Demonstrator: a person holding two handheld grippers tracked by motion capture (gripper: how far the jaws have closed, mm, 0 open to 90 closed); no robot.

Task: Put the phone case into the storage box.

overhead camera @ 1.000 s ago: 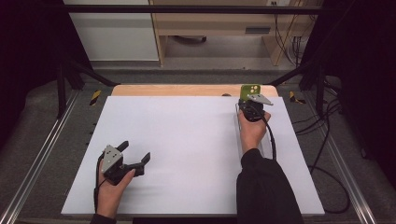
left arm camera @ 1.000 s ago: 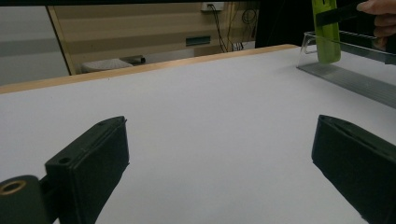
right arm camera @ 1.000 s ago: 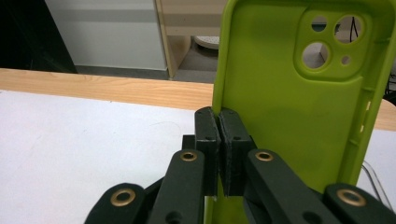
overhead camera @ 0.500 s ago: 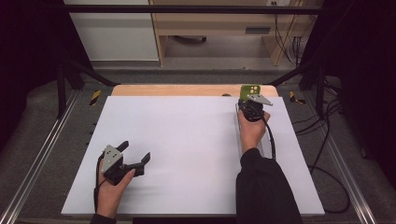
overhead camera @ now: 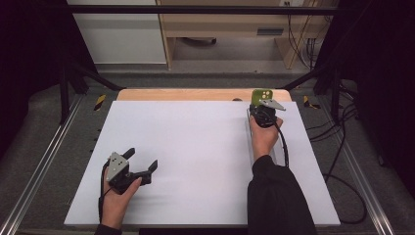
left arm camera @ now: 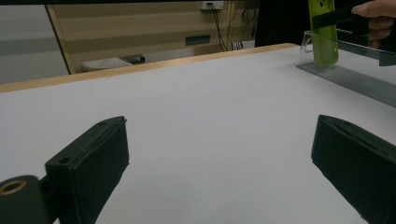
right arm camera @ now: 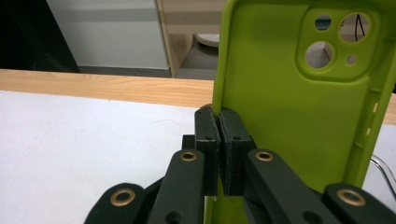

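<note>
No movement; phone case [right arm camera: 299, 107] top cropped

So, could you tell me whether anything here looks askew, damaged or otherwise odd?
Nothing stands out. The right gripper pinches the green phone case by its edge, upright and seemingly intact, above a clear stand. The left gripper rests open on the white table.

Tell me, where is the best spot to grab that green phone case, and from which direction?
Probably its long side edge, low down, coming from the person's side. The green phone case stands upright with its hollow inside facing the right gripper, so the thin side wall fits between the jaws. That gripper is shut on that edge now, well below the camera cut-outs. The left gripper rests open, far away.
</note>
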